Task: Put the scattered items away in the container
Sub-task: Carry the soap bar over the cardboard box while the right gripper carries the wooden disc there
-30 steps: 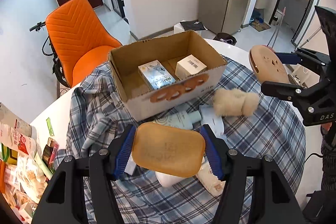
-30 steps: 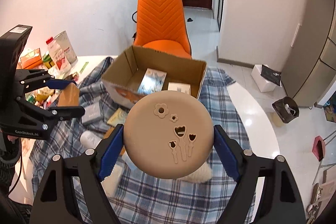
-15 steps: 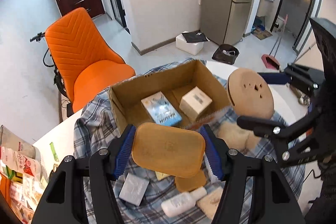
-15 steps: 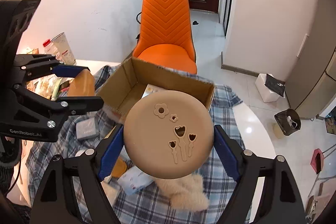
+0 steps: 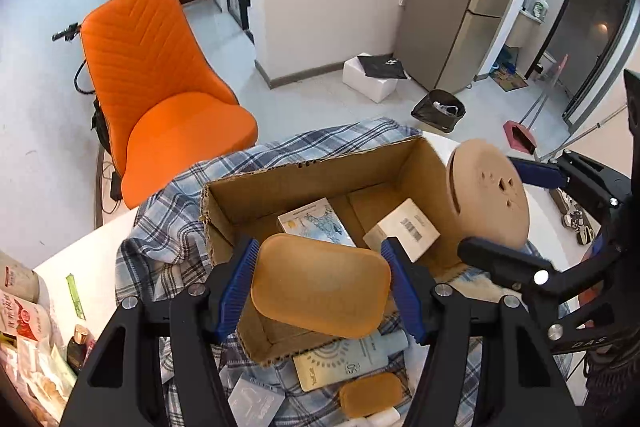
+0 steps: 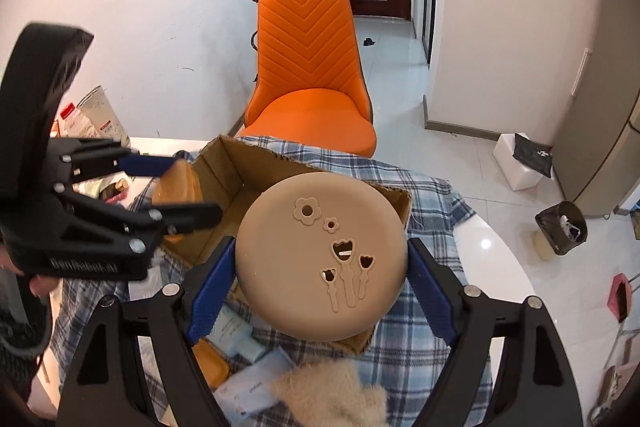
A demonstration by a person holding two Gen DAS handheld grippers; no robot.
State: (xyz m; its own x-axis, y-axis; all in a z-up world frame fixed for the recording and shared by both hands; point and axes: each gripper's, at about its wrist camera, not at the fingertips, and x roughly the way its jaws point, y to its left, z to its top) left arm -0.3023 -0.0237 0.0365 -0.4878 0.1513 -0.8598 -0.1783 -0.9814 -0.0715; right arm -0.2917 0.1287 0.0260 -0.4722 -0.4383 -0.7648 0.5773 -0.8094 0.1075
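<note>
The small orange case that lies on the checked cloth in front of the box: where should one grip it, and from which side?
Probably from above, with the jaws across its two short ends. The small orange case lies flat, and a flat packet and a white bottle crowd its long edges; the ends look freer.

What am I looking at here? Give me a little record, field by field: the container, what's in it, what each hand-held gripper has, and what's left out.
container: open cardboard box on a plaid cloth
inside: illustrated flat box, white barcoded box
left hand-held gripper: shut on orange rounded-rectangle lid, over the box
right hand-held gripper: shut on tan round lid with flower cut-outs
left out: fluffy beige item, small orange piece
</note>
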